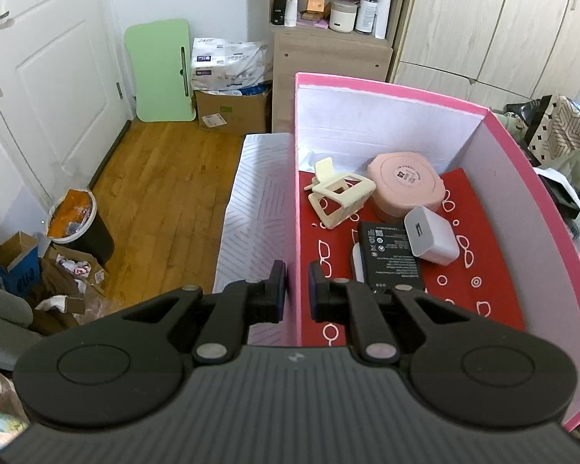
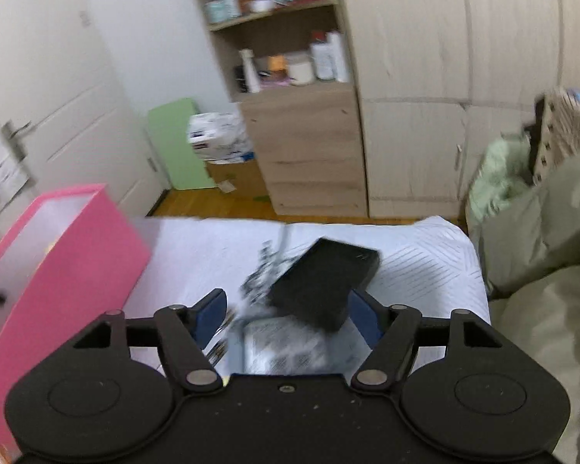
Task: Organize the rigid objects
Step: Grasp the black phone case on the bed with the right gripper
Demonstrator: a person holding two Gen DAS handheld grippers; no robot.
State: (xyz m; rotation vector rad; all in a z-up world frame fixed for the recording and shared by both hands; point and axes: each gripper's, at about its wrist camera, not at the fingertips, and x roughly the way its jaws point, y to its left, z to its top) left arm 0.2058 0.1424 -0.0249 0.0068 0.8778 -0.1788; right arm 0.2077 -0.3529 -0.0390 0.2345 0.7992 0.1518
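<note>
The left gripper [image 1: 297, 290] has its fingers [image 1: 277, 278] pinched on the near-left wall of the pink box [image 1: 406, 91], one pad outside the wall and one inside, with only the thin wall between them. The box sits on a white patterned bed cover [image 1: 251, 208], its long axis running from near to far, and its floor is red with white eyeglass shapes.

Inside the box, a cream hair claw clip [image 1: 338, 197] lies at the far left, tilted. Just right of it a pink round lidded container [image 1: 406, 185] stands at the far end. Nearer, a flat black battery pack [image 1: 392, 255] lies label up, its long axis running roughly near to far; a white charger block [image 1: 431, 237] rests against its right far corner, and a small white piece [image 1: 356, 266] shows at its left edge.

In the right wrist view, which is blurred, the right gripper [image 2: 288, 315] has its fingers [image 2: 212, 315] spread wide. Between them, not pressed by either pad, a black rectangular box [image 2: 323, 282] lies on the white bed cover [image 2: 425, 263], its long axis slanting from near left to far right, its far end pointing toward the wardrobe [image 2: 444, 96]. It partly covers a printed flat packet [image 2: 282, 348] beneath it and blurred dark bits [image 2: 257, 278] at its left. The pink box [image 2: 77, 259] stands at the left of this view, well apart from the black one.
</note>
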